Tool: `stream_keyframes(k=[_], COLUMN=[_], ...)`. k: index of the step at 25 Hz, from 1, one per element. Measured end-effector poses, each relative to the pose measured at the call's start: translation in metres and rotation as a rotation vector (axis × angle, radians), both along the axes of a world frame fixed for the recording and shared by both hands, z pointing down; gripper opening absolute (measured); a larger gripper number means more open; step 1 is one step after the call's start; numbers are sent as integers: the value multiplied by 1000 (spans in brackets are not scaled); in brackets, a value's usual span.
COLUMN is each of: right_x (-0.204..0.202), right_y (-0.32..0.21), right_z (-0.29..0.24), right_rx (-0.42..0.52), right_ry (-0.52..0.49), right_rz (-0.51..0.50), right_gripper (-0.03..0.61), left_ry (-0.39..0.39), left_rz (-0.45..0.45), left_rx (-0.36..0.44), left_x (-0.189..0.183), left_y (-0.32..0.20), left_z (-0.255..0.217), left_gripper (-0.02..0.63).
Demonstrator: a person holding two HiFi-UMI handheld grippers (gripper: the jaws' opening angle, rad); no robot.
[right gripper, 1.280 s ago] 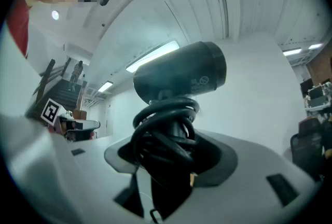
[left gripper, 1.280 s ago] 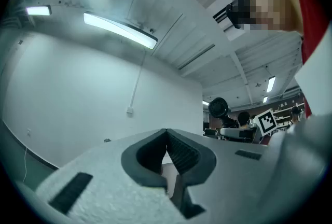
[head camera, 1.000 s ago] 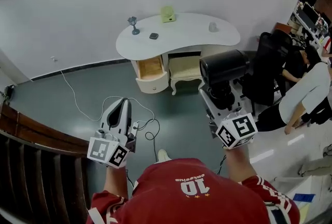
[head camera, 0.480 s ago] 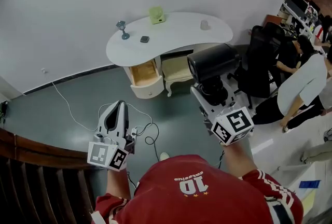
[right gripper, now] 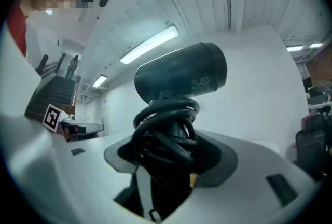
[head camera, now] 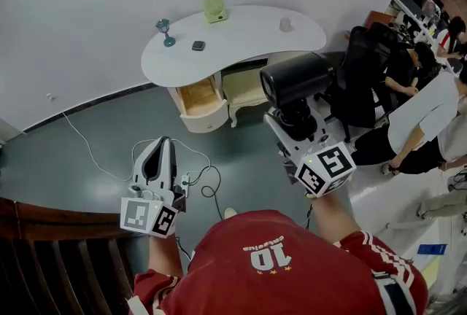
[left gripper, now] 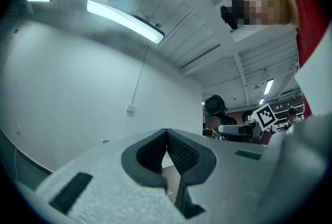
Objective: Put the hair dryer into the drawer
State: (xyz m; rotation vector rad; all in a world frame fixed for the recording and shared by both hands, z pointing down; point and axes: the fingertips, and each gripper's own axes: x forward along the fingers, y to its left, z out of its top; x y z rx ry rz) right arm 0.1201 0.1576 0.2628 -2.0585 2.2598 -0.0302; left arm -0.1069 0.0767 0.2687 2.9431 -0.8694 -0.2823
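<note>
A black hair dryer stands upright in my right gripper, which is shut on its cord-wrapped handle. In the right gripper view the dryer's barrel rises above the jaws. My left gripper hangs over the floor at the left, jaws pressed together with nothing between them. Farther ahead, an open wooden drawer juts from under the white curved table. Both grippers are well short of it.
On the table are a goblet, a green object, a small dark item and a cup. A cream stool stands beside the drawer. A black office chair and people are at the right. Cables lie on the floor; a dark railing runs at lower left.
Both grippers have travelled with the person across the floor; the table and drawer have slid left and up in the head view. The hair dryer stays in the right gripper.
</note>
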Motion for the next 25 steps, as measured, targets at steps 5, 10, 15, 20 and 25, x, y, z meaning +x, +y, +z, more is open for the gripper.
stream_keyframes(k=[5, 10, 15, 20, 25], right_x=[-19, -31, -24, -1, 31], right_y=[-30, -51, -71, -105, -157], right_z=[16, 34, 56, 82, 93], right_rx=[-32, -79, -131, -170, -163], right_ry=[17, 42, 63, 77, 78], right_rz=[-40, -55, -82, -134, -233], right_gripper=[261, 262, 263, 265, 262], left_ry=[1, -10, -17, -74, -118], left_rz=[-2, -3, -14, -37, -78], left_rx=[-8, -22, -42, -1, 30], left_x=[-12, -20, -13, 18, 64], left_y=[-28, -46, -68, -94, -122], left_z=[7, 20, 34, 43, 31], left_gripper=[0, 0, 0, 0, 0])
